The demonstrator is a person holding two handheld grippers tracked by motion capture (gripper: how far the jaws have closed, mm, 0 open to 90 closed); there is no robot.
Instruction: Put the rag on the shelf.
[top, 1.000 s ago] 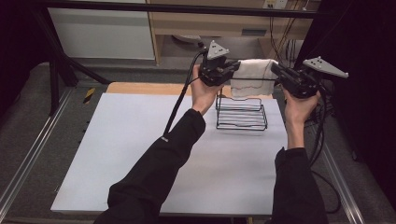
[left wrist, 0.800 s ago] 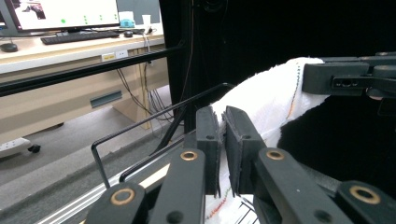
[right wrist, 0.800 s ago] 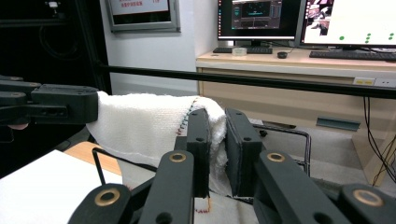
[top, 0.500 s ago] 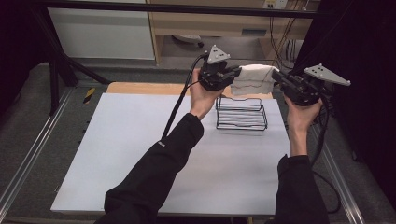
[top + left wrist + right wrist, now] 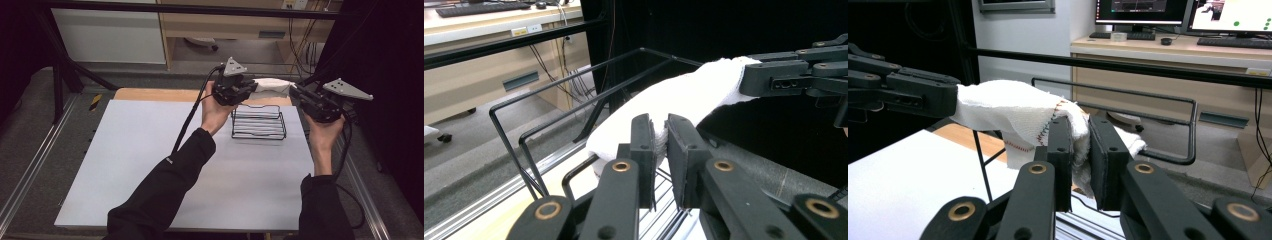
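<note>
You hold a white cloth stretched between your two grippers, up in the air above the far right part of the table; your left gripper has one end of it and your right gripper the other, so the cloth runs nearly level from one to the other. In the left gripper view the jaws are clenched on a folded edge of the cloth, with the fabric pinched tight between the two black pads; they have just eased open a touch, yet the cloth is between them and gripped; your other gripper grasps the far end at the upper right of that view. In the right gripper view the jaws are likewise clenched on the cloth, whose hem shows a line of red stitching beside the left pad; the left gripper bites the opposite end at the left. A black wire rack stands on the table right below the cloth, just beside your left hand; its upright bars rise behind and under the fabric in both gripper views, and you cannot tell whether the cloth touches them. Your right hand is over the table's right edge.
</note>
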